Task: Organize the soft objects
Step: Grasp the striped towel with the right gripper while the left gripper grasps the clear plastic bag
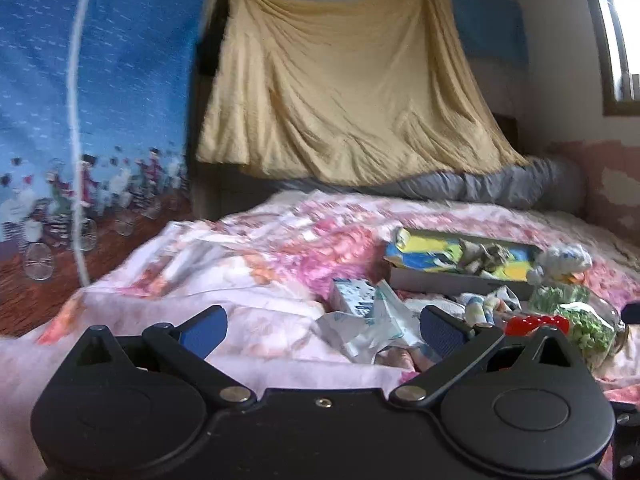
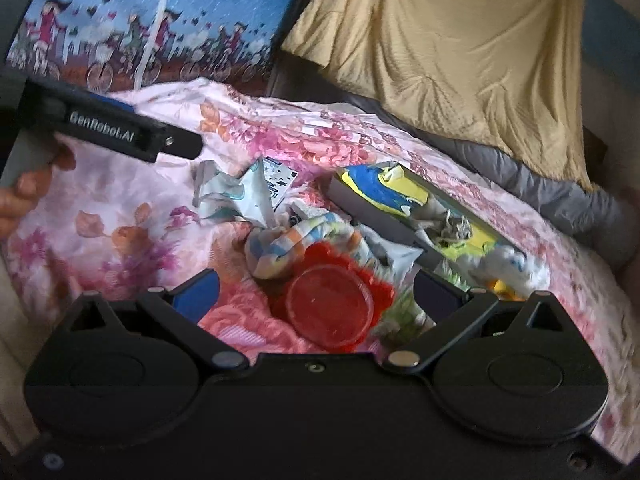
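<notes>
A heap of soft things lies on the floral bedspread (image 1: 248,264). In the left wrist view my left gripper (image 1: 322,330) is open and empty, low over the bedspread, with a crumpled tissue pack (image 1: 360,308) just ahead of it. A striped cloth (image 1: 484,306) and a white plush toy (image 1: 564,262) lie to the right. In the right wrist view my right gripper (image 2: 316,296) is open above a red round cup (image 2: 330,306) on a red frilled piece, not touching it. The striped cloth (image 2: 296,248) lies just beyond. A hand (image 2: 24,196) holds the left gripper (image 2: 180,144) at the upper left.
A grey box (image 2: 368,204) holding yellow and blue fabric sits behind the heap. A green-patterned clear bag (image 1: 580,316) lies at the right. A rolled grey duvet (image 1: 500,188) lines the far edge under a hanging yellow sheet (image 1: 344,92). A blue printed curtain (image 1: 120,100) stands left.
</notes>
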### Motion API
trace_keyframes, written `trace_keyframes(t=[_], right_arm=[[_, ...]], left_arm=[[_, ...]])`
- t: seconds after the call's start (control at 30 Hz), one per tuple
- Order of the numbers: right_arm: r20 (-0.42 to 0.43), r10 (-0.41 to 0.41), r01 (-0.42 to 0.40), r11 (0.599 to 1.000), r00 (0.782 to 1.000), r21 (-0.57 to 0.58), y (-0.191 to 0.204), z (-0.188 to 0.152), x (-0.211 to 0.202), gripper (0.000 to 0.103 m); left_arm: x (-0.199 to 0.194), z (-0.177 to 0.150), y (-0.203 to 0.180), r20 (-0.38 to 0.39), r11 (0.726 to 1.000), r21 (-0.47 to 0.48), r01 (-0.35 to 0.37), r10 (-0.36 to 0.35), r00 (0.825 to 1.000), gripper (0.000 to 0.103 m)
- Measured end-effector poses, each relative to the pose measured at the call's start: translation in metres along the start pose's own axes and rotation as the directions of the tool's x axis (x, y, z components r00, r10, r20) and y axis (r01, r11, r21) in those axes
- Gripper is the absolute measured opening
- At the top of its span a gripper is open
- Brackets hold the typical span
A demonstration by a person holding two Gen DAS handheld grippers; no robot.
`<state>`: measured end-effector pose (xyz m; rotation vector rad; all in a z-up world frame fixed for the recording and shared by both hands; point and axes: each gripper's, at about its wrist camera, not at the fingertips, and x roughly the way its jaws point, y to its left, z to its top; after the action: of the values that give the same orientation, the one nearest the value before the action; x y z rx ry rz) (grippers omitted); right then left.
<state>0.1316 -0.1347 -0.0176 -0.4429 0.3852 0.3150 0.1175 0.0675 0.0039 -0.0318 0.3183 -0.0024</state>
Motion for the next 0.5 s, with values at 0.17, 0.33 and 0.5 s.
trace_keyframes(t=[0.17,0.33,0.5], right_arm=[[-0.035,-0.004,0.000,0.995,0.999,-0.101,-0.003,0.024,0.020,0.102],[-0.101,0.025,-0.041,0.986,0.995,-0.160,-0.001,0.047,0.047,0.102],[-0.157,0.062,-0.098,0.967,0.986,-0.234,0.011,0.064,0.077,0.102]], left_arm=[[0.032,0.016,0.009,-0.049,0.987,-0.022,0.161,-0.162,0.986,0.102],[0.065,0.018,0.002,-0.088,0.951,0.161,0.266,-0.255,0.963,0.102],[0.092,0.012,0.006,-0.200,0.903,0.205,0.377,-0.338,0.920,0.097]])
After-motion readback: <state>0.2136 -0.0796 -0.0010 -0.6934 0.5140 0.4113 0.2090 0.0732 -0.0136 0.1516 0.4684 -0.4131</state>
